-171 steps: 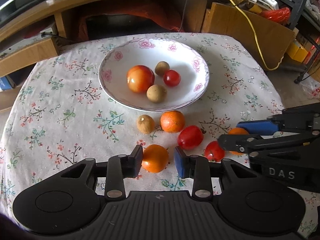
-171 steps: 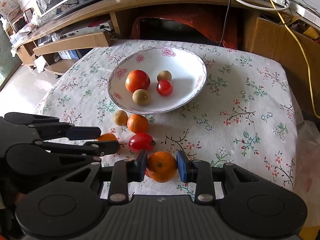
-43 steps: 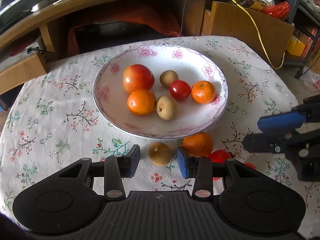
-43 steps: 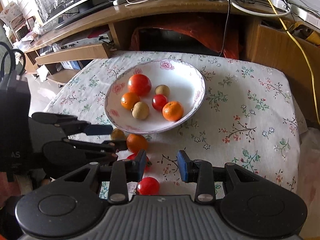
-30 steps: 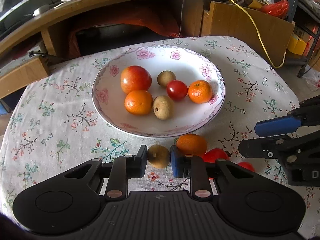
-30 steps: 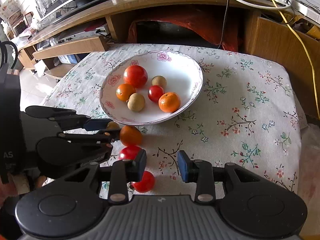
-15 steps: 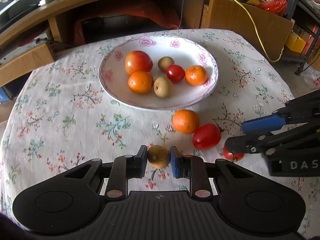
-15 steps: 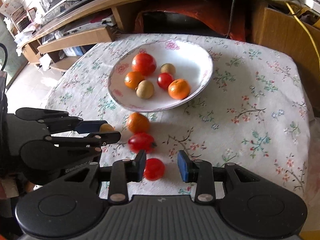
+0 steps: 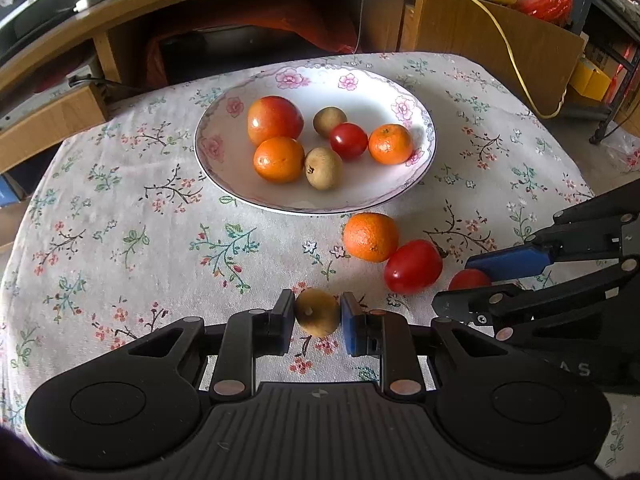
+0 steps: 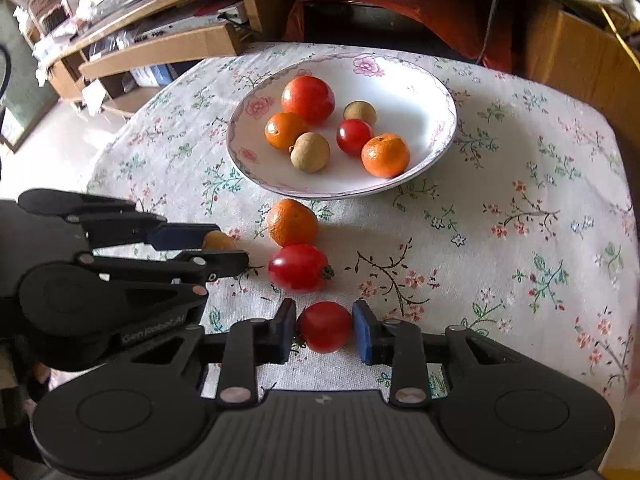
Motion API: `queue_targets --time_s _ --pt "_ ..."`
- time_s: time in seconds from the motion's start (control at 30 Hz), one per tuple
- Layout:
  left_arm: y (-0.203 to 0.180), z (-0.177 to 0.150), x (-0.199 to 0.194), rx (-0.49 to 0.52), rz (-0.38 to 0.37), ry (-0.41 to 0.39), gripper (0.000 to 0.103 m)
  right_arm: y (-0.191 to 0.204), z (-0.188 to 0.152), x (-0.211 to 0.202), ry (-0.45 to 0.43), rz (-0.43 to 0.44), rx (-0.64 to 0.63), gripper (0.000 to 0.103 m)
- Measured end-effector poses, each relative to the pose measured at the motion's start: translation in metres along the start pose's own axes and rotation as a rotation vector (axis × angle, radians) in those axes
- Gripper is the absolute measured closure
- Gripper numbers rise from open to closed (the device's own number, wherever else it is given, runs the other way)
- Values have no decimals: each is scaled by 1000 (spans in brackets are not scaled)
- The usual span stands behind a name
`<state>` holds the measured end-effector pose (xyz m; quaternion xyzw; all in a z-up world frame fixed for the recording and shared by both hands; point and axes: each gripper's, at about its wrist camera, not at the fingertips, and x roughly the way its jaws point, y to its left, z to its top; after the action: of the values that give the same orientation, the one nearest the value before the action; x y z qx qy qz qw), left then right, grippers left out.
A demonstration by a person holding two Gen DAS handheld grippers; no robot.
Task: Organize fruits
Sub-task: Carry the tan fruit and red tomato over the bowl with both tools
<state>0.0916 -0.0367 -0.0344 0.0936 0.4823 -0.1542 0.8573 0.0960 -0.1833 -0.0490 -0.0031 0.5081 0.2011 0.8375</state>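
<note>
A white floral bowl [image 9: 416, 176] [image 10: 440, 148] holds several fruits: a big red-orange one, two oranges, two brown fruits and a small tomato. My left gripper [image 9: 317, 314] is shut on a small brown fruit [image 9: 316, 312], held just above the cloth; it also shows in the right wrist view [image 10: 218, 241]. My right gripper [image 10: 325, 326] is shut on a small red tomato [image 10: 325, 326], which also shows in the left wrist view [image 9: 468, 279]. An orange [image 9: 370, 237] [image 10: 292, 222] and a larger tomato [image 9: 413, 266] [image 10: 298, 268] lie on the cloth in front of the bowl.
The round table has a floral cloth [image 9: 120, 220]. Its edges fall away left and right. A wooden desk with shelves [image 9: 52, 116], cables and a cardboard panel [image 9: 492, 36] stand behind it.
My left gripper closed on the brown fruit and pulled it back from the bowl. My right gripper moved onto the small tomato and closed around it.
</note>
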Motion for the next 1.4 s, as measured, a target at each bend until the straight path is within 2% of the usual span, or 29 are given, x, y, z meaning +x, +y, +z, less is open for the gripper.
queue_targets --time_s 0.47,0.77,0.97,1.4 --pt "-7 -11 -18 13 1 10 72 10 -11 -26 -23 -26 -16 73" --pt "-9 -10 -17 15 -3 8 72 6 -20 -35 -30 -26 -2 73" --pt "-8 -14 -12 26 1 30 70 6 -16 -31 -30 -28 -8 73" --pt "-13 -15 -10 61 -2 5 68 1 -19 -20 4 -30 -11 73"
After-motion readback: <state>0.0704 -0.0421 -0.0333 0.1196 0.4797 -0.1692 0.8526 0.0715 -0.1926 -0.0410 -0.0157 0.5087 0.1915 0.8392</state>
